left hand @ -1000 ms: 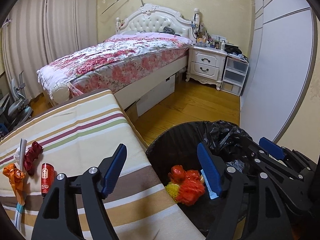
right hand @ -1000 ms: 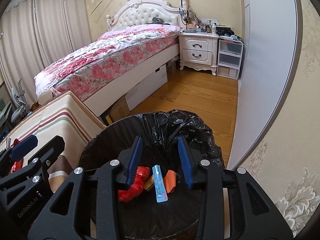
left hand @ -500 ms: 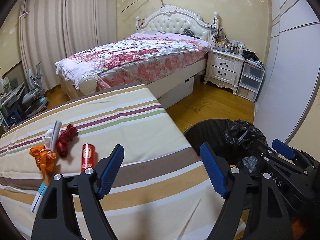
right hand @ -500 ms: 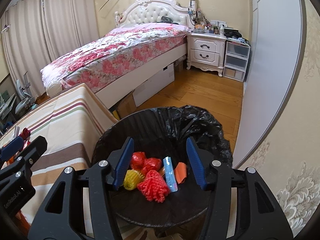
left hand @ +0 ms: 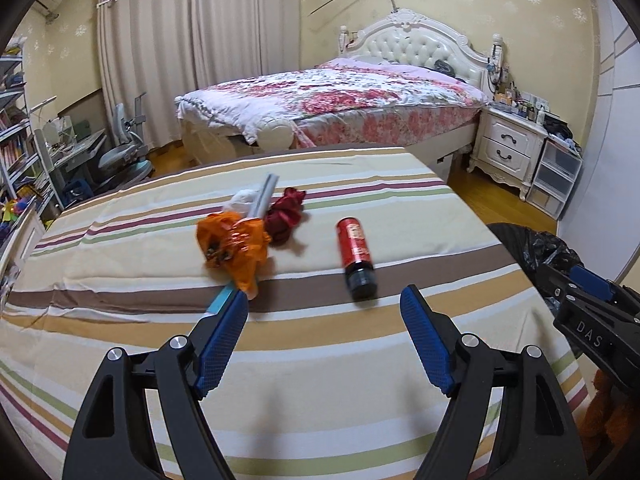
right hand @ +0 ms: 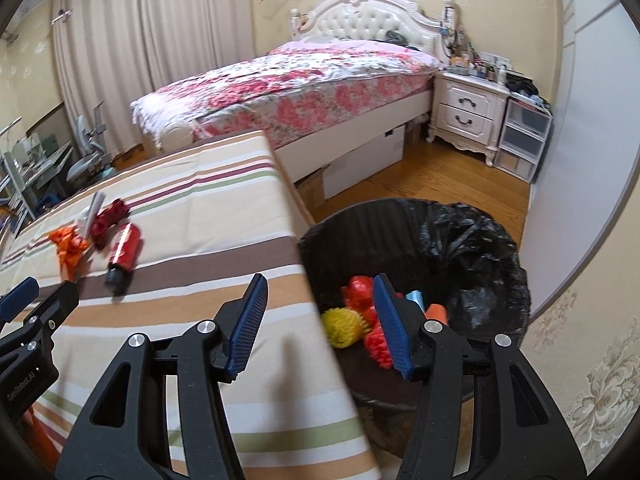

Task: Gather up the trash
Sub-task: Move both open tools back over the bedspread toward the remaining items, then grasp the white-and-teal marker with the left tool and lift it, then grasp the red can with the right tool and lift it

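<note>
On the striped tablecloth [left hand: 320, 380] lie a red bottle with a dark cap [left hand: 356, 256], a crumpled orange wrapper [left hand: 236, 244], a dark red wad [left hand: 286, 214], white tissue [left hand: 242, 200] and a grey stick [left hand: 262, 196]. My left gripper [left hand: 324, 300] hangs open and empty just short of the bottle. My right gripper [right hand: 320, 280] is open and empty over the table's corner and the rim of the black-lined bin [right hand: 480, 240]. In the bin lie yellow [right hand: 344, 326], red and orange scraps. The bottle [right hand: 124, 252] and orange wrapper [right hand: 68, 246] also show in the right wrist view.
A bed with a floral cover [left hand: 340, 100] stands behind the table, with a white nightstand [left hand: 508, 148] and plastic drawers [left hand: 556, 176] to its right. A desk and chair [left hand: 120, 152] stand at far left. Wooden floor [right hand: 440, 176] lies between bin and bed.
Both grippers have swung left from above the bin toward the table. The left now faces the trash on the cloth. The right gripper's jaws stand wider than before.
</note>
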`<state>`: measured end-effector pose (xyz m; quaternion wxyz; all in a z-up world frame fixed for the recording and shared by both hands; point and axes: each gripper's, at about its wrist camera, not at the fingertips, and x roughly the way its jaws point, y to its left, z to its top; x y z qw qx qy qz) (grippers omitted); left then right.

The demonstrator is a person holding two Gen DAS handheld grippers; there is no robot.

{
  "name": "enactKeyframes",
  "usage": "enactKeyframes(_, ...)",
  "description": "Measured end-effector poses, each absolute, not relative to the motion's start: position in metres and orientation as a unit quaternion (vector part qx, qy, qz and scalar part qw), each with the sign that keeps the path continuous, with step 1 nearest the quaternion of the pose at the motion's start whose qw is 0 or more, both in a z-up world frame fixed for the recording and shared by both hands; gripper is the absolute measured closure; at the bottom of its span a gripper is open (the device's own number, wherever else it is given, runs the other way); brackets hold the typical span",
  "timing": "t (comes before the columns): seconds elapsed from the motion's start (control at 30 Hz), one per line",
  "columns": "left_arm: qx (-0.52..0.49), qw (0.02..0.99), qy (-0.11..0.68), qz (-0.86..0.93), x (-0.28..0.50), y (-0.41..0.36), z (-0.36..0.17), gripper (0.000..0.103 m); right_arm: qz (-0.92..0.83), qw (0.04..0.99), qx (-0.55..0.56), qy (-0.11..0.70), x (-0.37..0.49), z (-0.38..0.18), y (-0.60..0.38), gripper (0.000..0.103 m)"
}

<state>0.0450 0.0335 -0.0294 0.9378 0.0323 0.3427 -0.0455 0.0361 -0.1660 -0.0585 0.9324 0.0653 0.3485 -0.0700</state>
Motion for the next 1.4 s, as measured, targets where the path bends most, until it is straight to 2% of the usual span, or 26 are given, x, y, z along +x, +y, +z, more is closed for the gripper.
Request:
enactKeyframes(0.5,0.006,0.922,0.387,0.007,0.056,0.098,-0.048,0.028,-0.035,0.929,0.02,0.369,0.043,-0.065,-0.112,0.05)
enactKeyframes(0.7,0.005,0.911,0.412,-0.013,0.063,0.104,-0.056,0.052,-0.036,0.927,0.02,0.373,0.045,-0.067,-0.113,0.049)
enactKeyframes(0.87,0.007,0.906,0.423,-0.027,0.063,0.104,-0.062,0.077,-0.035,0.926,0.018,0.376,0.046,-0.068,-0.112,0.049)
enactKeyframes(0.93,0.013,0.907,0.421,-0.03,0.06,0.102,-0.062,0.083,-0.035,0.925,0.016,0.378,0.047,-0.069,-0.111,0.049)
enactKeyframes(1.4,-0.015,0.907,0.42,-0.007,0.039,0.133,-0.059,0.084,0.018,0.917,-0.005,0.398,0.054,-0.072,-0.073,0.046)
